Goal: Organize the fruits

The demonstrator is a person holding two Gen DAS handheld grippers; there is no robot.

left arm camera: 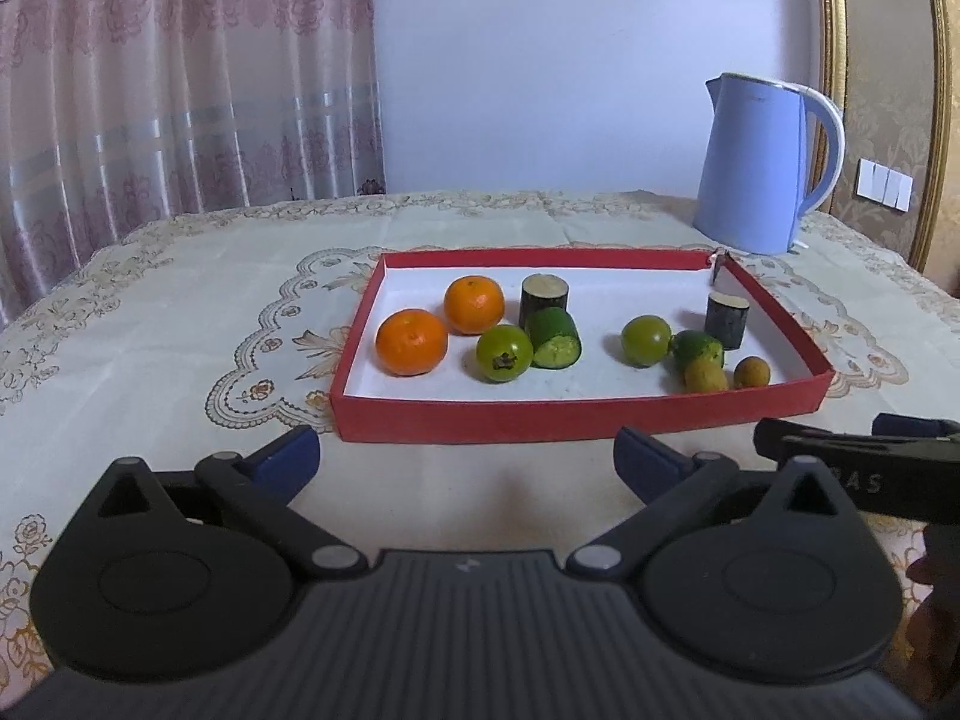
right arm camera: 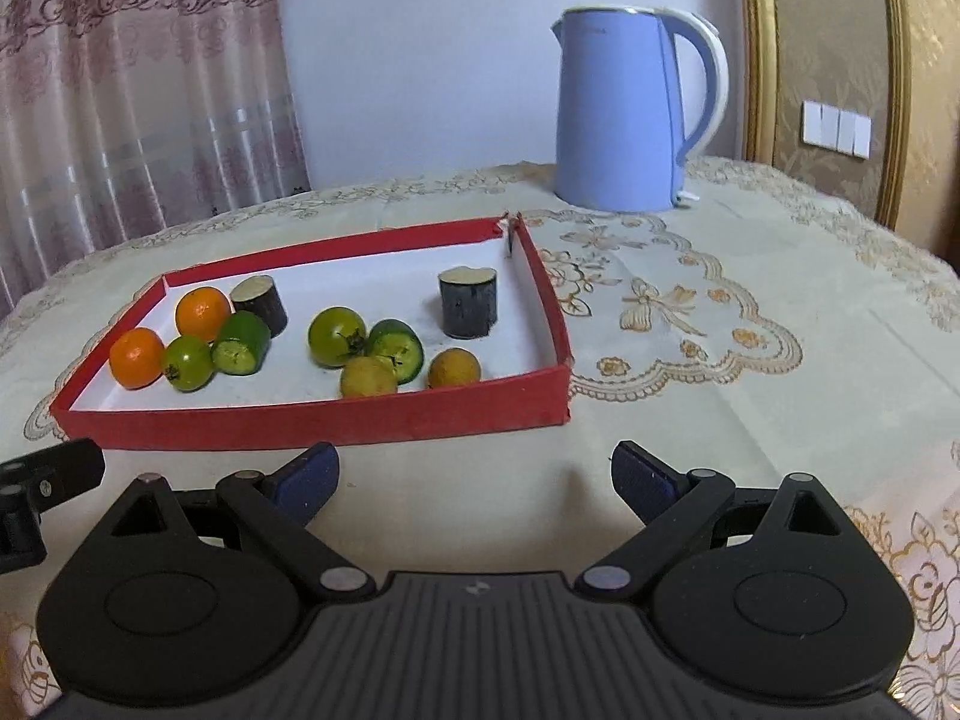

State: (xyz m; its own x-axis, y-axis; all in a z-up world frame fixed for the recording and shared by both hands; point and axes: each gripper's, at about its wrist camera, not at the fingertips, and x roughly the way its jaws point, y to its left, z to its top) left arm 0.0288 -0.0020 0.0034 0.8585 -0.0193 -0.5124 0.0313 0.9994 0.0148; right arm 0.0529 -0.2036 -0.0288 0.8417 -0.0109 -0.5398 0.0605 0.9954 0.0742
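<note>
Looks like I'm basically done here. All the fruit I can see sits inside the red tray point(left arm camera: 576, 420): two oranges point(left arm camera: 412, 341) at the left end, green tomatoes point(left arm camera: 504, 353) and cucumber chunks point(left arm camera: 555, 337) across the middle, small brown fruits point(left arm camera: 705, 376) near the right front corner. Nothing loose on the tablecloth point(left arm camera: 180, 312). Left gripper point(left arm camera: 468, 461) and right gripper point(right arm camera: 474, 474) both hang spread wide and empty, just short of the tray. Maybe regroup by type?

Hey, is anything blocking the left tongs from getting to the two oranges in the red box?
Only the box's red front wall lies between the open, empty left tongs and the oranges; the tongs would need to go over it. Nothing else visible intervenes.
</note>
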